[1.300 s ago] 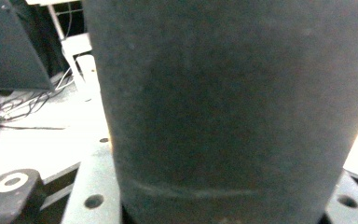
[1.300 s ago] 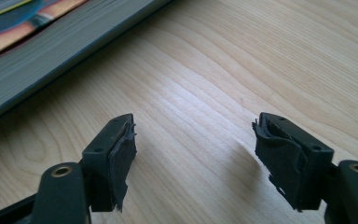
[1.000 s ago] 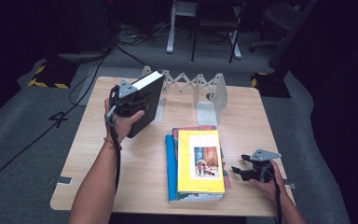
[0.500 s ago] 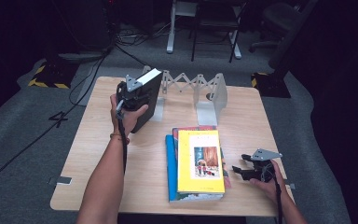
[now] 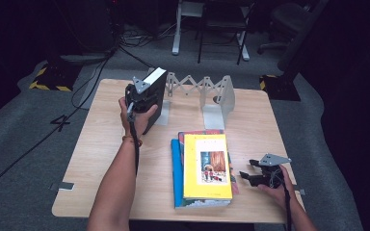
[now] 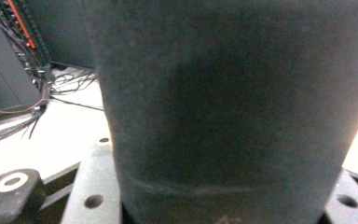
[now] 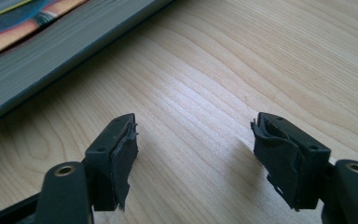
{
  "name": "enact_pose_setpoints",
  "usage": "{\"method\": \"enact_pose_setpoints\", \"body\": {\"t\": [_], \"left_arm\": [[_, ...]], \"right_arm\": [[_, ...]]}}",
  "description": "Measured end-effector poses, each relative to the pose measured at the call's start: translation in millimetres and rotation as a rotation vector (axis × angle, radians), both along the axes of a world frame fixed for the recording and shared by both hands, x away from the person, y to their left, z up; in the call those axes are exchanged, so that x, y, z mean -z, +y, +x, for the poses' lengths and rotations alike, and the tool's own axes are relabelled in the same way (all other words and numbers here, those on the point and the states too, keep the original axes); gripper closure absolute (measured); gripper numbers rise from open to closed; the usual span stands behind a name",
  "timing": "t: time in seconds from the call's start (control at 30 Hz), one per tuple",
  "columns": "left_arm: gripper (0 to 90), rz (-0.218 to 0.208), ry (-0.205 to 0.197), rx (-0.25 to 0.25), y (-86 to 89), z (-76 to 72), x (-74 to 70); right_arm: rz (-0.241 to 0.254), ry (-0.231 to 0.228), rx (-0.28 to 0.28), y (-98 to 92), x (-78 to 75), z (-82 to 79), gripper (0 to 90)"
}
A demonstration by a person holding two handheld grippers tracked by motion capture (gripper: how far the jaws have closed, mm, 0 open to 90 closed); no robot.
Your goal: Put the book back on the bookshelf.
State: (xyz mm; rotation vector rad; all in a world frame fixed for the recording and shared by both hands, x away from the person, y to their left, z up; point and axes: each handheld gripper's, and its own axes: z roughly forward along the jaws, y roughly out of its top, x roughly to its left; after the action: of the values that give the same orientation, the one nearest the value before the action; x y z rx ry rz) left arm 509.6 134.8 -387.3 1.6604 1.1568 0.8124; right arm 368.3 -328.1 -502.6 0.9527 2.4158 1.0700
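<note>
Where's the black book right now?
High view, far left of the table: the black book is held upright in the left gripper, beside the folding rack.

Lab or studio, dark surroundings, floor cables (image 5: pixel 125 45), hazard tape (image 5: pixel 46 82), lone wooden table (image 5: pixel 96 159)

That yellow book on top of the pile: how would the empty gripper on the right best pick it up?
Likely by its long right edge. The yellow book lies flat on top of the stack, and the right gripper rests open on the table beside that edge, so it could slide in sideways, one jaw above the cover, one beneath.
</note>
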Motion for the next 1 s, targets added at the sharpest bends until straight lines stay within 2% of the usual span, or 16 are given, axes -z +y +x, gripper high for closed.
{"method": "enact_pose_setpoints", "body": {"t": [0.23,0.5,1.0], "left_arm": [[53.1,-0.003,-0.008,-0.015,-3.0,2.0,1.9],[53.0,-0.024,-0.027,-0.014,-0.3,-8.1,8.6],[51.8,-0.033,-0.027,-0.016,6.3,-26.0,18.1]], "right_arm": [[-0.002,-0.002,-0.005,0.8,0.0,-0.3,31.0],[-0.006,-0.006,-0.007,2.6,0.0,-0.7,31.1],[-0.001,0.0,0.001,1.9,0.5,-0.4,30.7]]}}
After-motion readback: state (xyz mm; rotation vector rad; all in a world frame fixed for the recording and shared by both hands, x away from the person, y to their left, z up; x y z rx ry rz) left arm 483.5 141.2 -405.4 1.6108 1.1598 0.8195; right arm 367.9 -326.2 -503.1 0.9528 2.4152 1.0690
